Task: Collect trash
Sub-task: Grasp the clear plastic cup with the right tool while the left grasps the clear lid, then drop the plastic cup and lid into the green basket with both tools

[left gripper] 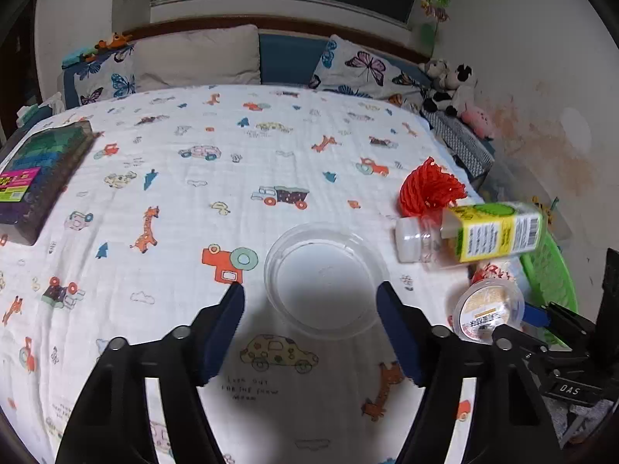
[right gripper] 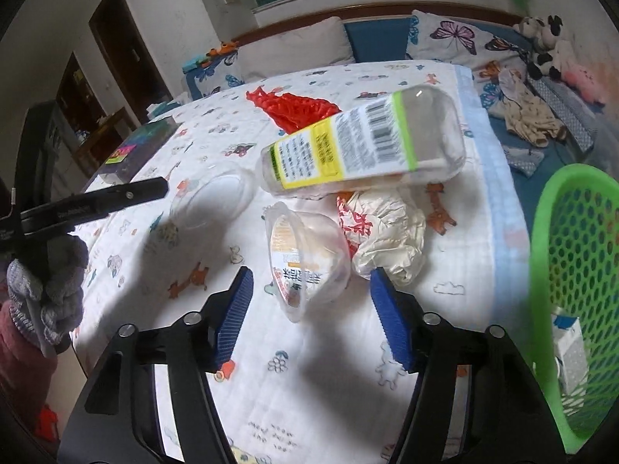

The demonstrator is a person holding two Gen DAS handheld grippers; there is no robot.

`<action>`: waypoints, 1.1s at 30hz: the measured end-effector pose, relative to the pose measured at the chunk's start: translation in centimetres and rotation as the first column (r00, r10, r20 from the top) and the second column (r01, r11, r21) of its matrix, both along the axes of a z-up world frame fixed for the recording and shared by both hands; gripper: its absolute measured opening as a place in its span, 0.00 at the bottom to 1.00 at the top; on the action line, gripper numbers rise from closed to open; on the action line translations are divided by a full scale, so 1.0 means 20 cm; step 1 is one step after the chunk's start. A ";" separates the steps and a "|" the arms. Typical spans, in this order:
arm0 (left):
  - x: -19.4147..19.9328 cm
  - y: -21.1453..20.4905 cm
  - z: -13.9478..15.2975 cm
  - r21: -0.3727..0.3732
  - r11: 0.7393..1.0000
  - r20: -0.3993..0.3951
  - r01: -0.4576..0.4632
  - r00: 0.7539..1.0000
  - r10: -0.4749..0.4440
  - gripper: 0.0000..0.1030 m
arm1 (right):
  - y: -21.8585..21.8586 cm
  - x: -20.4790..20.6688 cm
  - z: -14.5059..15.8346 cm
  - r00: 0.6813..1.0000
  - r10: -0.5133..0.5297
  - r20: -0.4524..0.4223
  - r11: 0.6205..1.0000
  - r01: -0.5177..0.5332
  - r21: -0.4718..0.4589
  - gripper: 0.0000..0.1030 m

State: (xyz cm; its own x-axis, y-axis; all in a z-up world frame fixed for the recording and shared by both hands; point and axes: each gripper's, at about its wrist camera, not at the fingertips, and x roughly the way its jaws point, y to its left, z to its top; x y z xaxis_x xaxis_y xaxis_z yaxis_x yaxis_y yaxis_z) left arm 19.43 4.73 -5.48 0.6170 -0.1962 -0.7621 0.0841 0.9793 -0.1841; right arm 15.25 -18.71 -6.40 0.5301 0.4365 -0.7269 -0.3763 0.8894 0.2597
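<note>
Bed: a white quilt printed with cars and giraffes covers it, pillows and plush toys up at the headboard
Left gripper: jaws spread, one blue pad either side of a clear plastic lid lying flat on the quilt — pads not touching it
Right gripper: jaws spread around a clear plastic cup lying on its side, printed film toward the camera; neither pad presses on it
Bottle: clear, yellow-green label with a barcode, on its side just beyond the cup
Crumpled wrapper: white paper with red print, touching the cup's right side
Red netting: bunched up behind the bottle
Green basket: perforated plastic, at the bed's right edge — a small white carton inside
Dark box: far left of the quilt, well apart from the trash
Person: a grey knitted glove grips the left tool's handle
</note>
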 end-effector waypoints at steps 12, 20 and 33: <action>0.17 0.04 -0.10 0.005 1.000 -0.059 -0.010 0.998 0.010 0.43 | 0.02 -0.01 -0.05 0.999 -0.016 -0.033 0.999 0.017 0.031 0.48; 0.24 0.04 -0.17 0.016 1.000 -0.089 0.000 0.996 0.002 0.22 | 0.00 0.05 -0.07 0.994 -0.090 -0.061 0.990 0.096 0.106 0.46; 0.11 0.03 -0.09 -0.002 1.000 -0.041 0.007 0.999 -0.007 0.05 | -0.05 -0.07 0.02 0.996 -0.088 -0.002 0.989 0.087 0.120 0.31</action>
State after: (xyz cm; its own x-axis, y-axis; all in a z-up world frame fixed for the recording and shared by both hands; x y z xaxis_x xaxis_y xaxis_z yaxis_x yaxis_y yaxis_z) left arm 21.67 5.41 -7.29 0.5843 -0.2016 -0.7861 0.0831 0.9784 -0.1892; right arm 13.95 -19.79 -5.98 0.5724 0.4723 -0.6703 -0.2992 0.8814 0.3655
